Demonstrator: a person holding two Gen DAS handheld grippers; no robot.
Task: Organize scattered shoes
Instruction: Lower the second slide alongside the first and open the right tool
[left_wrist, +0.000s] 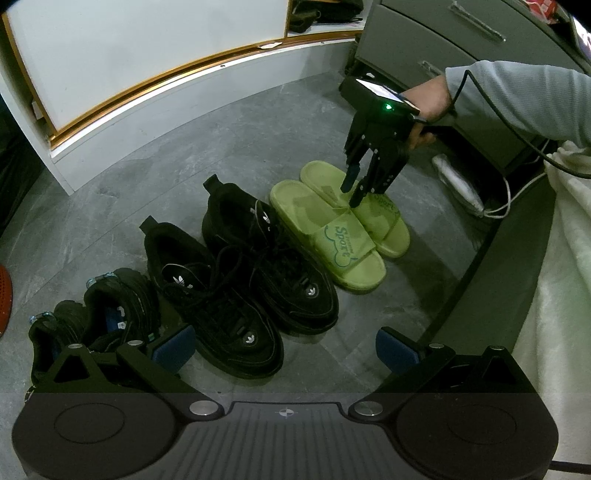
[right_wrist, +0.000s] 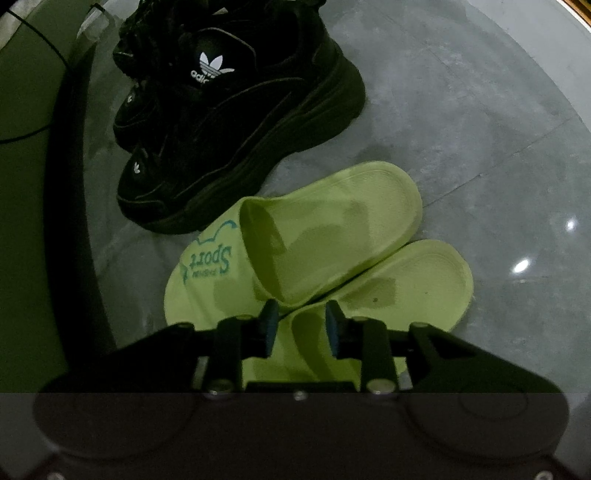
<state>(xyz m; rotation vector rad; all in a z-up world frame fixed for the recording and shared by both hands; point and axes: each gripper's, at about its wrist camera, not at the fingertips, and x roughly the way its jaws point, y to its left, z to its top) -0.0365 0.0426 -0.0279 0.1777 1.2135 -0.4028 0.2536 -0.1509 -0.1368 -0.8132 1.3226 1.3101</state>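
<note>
Shoes stand in a row on the grey floor. From the left there is a small black pair (left_wrist: 92, 325), then two black trefoil sneakers (left_wrist: 221, 295) (right_wrist: 236, 122), then two lime-green slides (left_wrist: 325, 236). In the right wrist view the "Sport" slide (right_wrist: 325, 229) overlaps the edge of the nearer slide (right_wrist: 406, 284). My right gripper (right_wrist: 301, 321) (left_wrist: 351, 195) points down at the nearer slide's strap. Its pads stand a little apart on either side of the strap edge without pressing on it. My left gripper (left_wrist: 284, 347) hangs wide open over the sneakers' toes and holds nothing.
A white cabinet base with gold trim (left_wrist: 147, 92) runs along the back. A grey drawer unit (left_wrist: 443, 48) stands behind the slides, with cables (left_wrist: 498, 210) beside it. A dark bed frame edge (left_wrist: 472, 266) and white bedding (left_wrist: 561, 258) close off the right.
</note>
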